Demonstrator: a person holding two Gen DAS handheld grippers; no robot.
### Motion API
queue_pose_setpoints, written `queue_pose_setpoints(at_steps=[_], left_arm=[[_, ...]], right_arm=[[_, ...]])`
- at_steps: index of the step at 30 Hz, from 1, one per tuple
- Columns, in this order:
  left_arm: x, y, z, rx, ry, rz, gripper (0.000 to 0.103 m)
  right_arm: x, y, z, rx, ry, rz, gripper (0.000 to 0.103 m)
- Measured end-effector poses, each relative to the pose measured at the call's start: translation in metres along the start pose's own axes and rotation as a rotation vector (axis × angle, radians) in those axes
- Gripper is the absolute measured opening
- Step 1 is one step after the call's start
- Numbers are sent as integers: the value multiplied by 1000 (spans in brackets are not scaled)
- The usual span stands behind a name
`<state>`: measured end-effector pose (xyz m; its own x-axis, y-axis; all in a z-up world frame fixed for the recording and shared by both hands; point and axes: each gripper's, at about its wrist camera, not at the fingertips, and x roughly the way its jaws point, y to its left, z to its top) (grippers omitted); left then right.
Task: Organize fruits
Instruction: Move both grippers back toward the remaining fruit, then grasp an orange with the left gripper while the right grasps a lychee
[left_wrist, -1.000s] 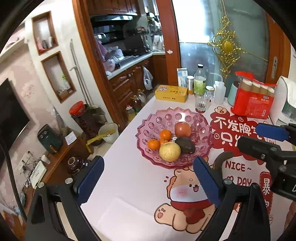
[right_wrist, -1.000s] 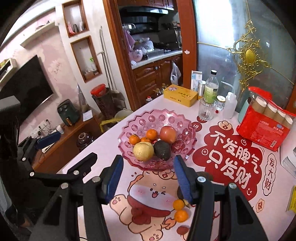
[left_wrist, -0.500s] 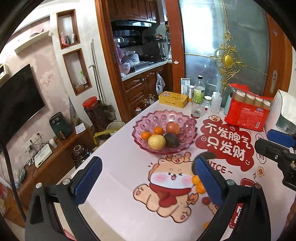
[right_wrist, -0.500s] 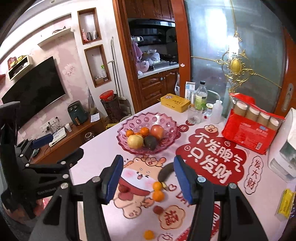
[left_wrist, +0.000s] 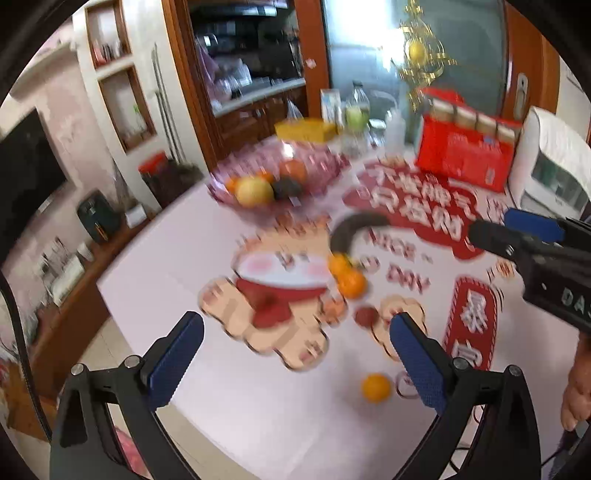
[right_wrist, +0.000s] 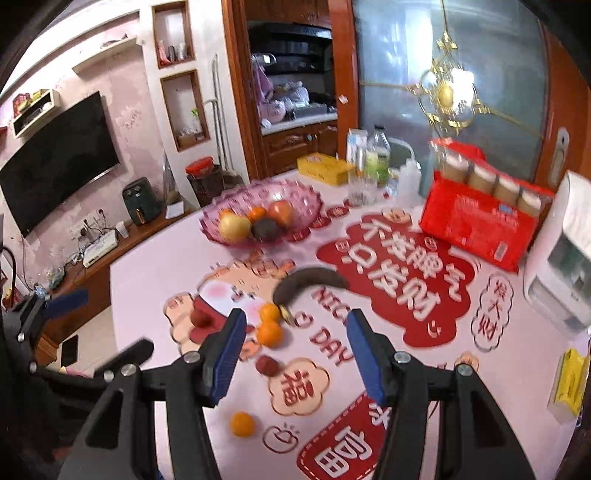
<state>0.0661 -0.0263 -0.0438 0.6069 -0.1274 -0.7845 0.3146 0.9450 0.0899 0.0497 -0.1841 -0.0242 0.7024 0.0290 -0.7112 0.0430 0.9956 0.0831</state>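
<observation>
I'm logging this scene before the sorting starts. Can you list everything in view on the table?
Scalloped pink glass bowl: one, far left of table; holds a yellow round fruit, a dark avocado-like fruit, a red apple-like fruit, at least one orange.
Blackened curved banana: one, table centre.
Small oranges: three loose; two touching by the banana's tip, one nearest the camera.
Small dark red fruits: two, and.
Red pack of jars: one, far right.
Yellow box: one, far edge.
Bottles and glass: several, blurred.
White appliance: one, right edge.
Left gripper: open, empty.
Right gripper: open, empty.
</observation>
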Motion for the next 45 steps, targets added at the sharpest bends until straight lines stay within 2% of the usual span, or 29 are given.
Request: queue_pose_setpoints(at_steps=[4, 7, 9, 13, 17, 21, 26, 36, 42, 45], left_arm=[[28, -12, -29, -35, 64, -48, 99], [53, -21, -49, -67, 134, -104, 84], [69, -25, -58, -92, 188, -148, 70], [94, -36, -72, -121, 271, -206, 57], [104, -49, -77, -111, 298, -230, 45], [110, -59, -78, -85, 297, -223, 29], [109, -53, -77, -94, 279, -235, 27], [116, 11, -72, -217, 237, -114, 26], [121, 44, -73, -284, 230, -72, 26], [124, 57, -70, -302, 222, -54, 26]], right_arm=[[27, -14, -26, 24, 49, -16, 57], [46, -24, -43, 58, 95, -14, 57], [57, -30, -53, 79, 126, -10, 57], [73, -38, -70, 105, 173, 0, 57], [80, -39, -77, 102, 197, 12, 57], [89, -34, -82, 77, 219, 35, 57], [101, -19, -80, 34, 235, 70, 57], [145, 16, -70, -36, 290, 127, 57], [172, 30, -66, -45, 325, 140, 57], [181, 36, -64, -54, 336, 139, 49]])
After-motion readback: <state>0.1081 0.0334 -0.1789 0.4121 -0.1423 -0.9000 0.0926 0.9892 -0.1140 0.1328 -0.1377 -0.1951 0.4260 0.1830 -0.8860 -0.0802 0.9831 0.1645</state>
